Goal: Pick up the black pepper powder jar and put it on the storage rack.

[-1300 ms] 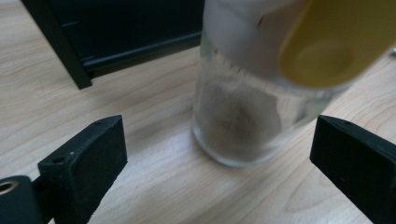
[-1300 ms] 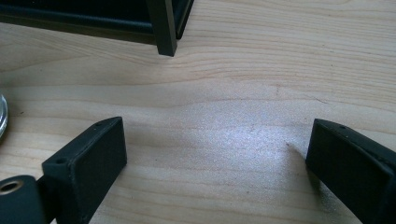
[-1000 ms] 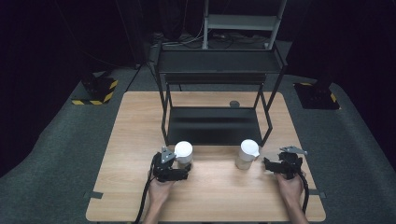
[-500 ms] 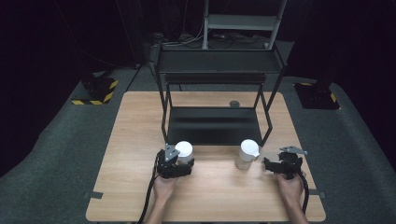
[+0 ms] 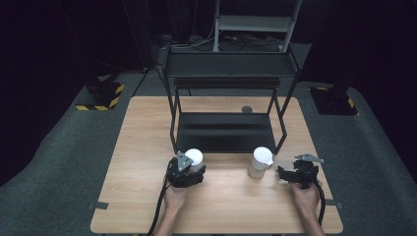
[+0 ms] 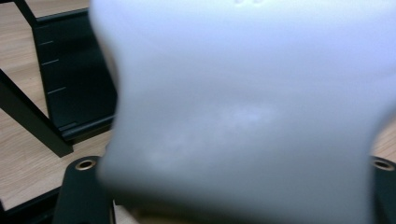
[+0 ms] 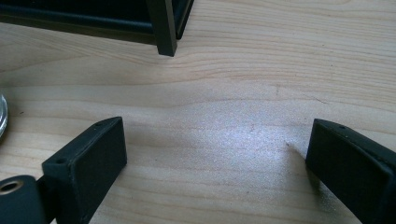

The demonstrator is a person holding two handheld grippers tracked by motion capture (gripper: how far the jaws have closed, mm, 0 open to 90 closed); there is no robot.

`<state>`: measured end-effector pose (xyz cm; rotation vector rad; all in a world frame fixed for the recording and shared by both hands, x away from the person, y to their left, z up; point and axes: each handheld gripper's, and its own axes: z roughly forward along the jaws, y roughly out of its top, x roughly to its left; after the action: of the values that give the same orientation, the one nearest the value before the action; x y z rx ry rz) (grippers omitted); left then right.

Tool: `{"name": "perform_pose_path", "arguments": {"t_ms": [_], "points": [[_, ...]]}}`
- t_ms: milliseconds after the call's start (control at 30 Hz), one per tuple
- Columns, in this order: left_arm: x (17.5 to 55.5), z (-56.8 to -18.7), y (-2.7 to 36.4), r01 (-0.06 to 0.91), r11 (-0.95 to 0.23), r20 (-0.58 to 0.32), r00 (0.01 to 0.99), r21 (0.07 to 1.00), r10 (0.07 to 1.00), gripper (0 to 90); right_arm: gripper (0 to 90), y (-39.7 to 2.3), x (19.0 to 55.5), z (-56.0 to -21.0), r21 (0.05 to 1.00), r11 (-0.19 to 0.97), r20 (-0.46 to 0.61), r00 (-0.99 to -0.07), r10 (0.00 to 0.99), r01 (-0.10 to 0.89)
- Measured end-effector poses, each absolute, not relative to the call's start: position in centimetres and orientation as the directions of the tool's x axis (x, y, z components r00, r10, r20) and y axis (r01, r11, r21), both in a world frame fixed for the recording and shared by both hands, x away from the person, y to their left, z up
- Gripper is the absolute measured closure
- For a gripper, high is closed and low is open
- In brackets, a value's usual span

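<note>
White cup (image 5: pixel 194 160) squeezed in left gripper (image 5: pixel 189 169) jaws, which just closed; right gripper (image 5: pixel 287 173) jaws wide.

Black rack (image 5: pixel 231 88) blocks the table's (image 5: pixel 147 128) far middle. Two white cups (image 5: pixel 194 160) (image 5: pixel 259 162) stand near it. Bare wood lies between them.

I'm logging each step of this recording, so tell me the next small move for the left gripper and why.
Probably lift the left white cup straight up off the table. The left gripper has just been closing its jaws, which now pinch the cup's wall inward in its own view. The right gripper stands open beside the other white cup, apart from it.
</note>
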<state>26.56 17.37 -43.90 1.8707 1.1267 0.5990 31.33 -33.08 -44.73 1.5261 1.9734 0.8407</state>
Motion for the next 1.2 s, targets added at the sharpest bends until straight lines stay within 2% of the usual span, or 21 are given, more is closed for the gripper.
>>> {"name": "perform_pose_path", "arguments": {"t_ms": [400,667,933,1200], "points": [[26.7,-42.6,17.8,0.469,-0.241,-0.028,0.496,0.85,0.868,30.8,4.6,-33.1,31.3,-44.7,0.731,0.18,-0.019,-0.244,0.97,0.658],[27.5,-38.9,19.0,0.478,-0.23,-0.064,0.522,0.848,0.85,30.8,4.6,-33.1,31.3,-44.7,0.731,0.179,-0.018,-0.244,0.97,0.658],[28.8,-34.8,19.0,0.471,-0.28,-0.05,0.575,0.836,0.817,30.8,4.6,-33.1,31.3,-44.7,0.731,0.177,-0.016,-0.242,0.97,0.659],[30.3,-30.7,19.4,0.473,-0.29,-0.082,0.622,0.832,0.779,30.8,4.6,-33.1,31.3,-44.7,0.73,0.177,-0.016,-0.242,0.97,0.66]]}}
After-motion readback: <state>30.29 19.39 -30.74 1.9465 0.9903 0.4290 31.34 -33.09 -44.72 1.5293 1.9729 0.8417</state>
